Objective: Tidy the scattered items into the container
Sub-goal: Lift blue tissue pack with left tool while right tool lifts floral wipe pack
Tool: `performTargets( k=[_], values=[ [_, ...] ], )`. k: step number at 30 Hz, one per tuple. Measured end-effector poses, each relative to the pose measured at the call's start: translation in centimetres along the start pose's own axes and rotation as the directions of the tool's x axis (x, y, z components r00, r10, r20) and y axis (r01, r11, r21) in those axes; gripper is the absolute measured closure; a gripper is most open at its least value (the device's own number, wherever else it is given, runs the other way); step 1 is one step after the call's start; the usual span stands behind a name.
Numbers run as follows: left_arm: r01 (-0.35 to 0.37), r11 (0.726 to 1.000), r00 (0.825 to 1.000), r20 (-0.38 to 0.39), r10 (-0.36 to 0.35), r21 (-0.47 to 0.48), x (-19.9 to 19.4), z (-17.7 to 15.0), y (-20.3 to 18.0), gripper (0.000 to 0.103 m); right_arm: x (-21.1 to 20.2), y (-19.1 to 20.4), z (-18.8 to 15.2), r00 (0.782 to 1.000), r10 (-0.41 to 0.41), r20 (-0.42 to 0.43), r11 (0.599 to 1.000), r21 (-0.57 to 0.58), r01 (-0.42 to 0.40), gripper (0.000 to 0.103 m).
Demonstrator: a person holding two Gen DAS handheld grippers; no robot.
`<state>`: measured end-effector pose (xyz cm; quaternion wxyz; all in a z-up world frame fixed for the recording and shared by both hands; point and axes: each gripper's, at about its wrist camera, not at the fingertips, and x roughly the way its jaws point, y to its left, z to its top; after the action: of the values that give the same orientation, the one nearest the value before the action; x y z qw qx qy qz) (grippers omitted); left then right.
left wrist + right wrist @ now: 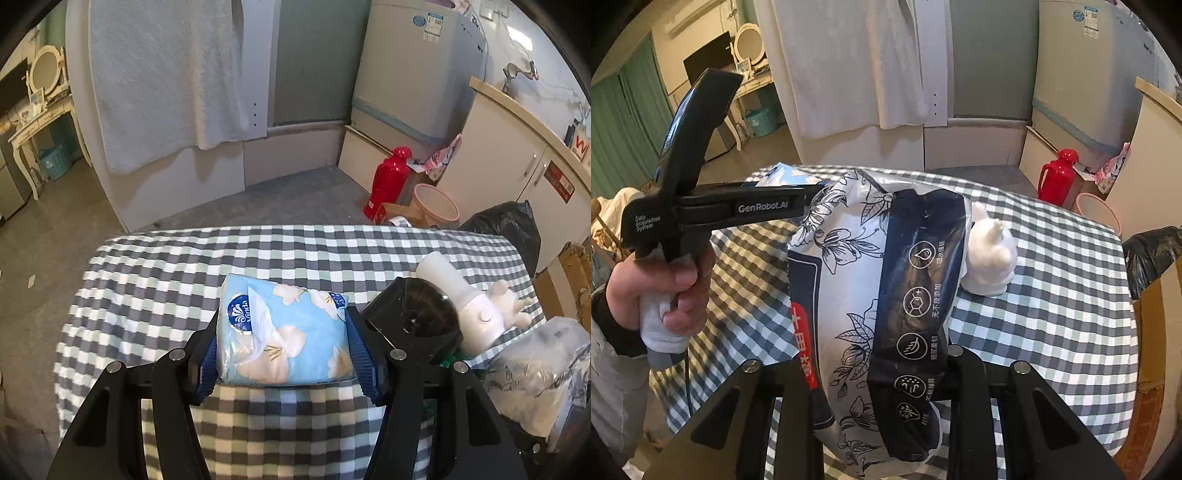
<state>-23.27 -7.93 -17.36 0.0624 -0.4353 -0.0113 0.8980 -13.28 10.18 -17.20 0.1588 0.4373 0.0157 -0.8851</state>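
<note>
My left gripper (pixel 284 354) is shut on a light blue Vinda tissue pack (pixel 284 332), its blue pads (pixel 360 354) pressing both short sides, and holds it just above the checked tablecloth (pixel 184 288). My right gripper (pixel 882 369) is shut on a large white and navy flowered tissue pack (pixel 879 295), which hides its fingertips. That pack also shows as a crinkled bag (pixel 535 369) at the right of the left wrist view. A black boxy object with a glossy round face (pixel 417 317) lies beside a white figurine (pixel 476 314), which also appears as the figurine (pixel 990 258). A hand holds the left gripper (pixel 809 195) at the left.
The checked table (pixel 1052 314) ends in a far edge with floor beyond. Past its right corner stand a red thermos (pixel 388 184), a pink basin (pixel 436 206), a black bin bag (pixel 506 225) and a cardboard box (pixel 576 280). A white towel (pixel 166 74) hangs behind.
</note>
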Motion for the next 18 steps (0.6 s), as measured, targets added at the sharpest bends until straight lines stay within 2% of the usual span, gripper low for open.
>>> performTargets(
  k=[10, 18],
  values=[
    [-0.031, 0.999, 0.996, 0.084, 0.033, -0.016, -5.6, 0.3, -0.3, 0.041, -3.9, 0.6, 0.8, 0.997, -0.001, 0.072, 1.000, 0.008, 0.000, 0.078],
    [-0.054, 0.998, 0.985, 0.164, 0.056, -0.018, -11.1, 0.6, -1.4, 0.041, -7.4, 1.4, 1.0, 0.990, 0.006, 0.140, 1.000, 0.006, -0.007, 0.078]
  ],
)
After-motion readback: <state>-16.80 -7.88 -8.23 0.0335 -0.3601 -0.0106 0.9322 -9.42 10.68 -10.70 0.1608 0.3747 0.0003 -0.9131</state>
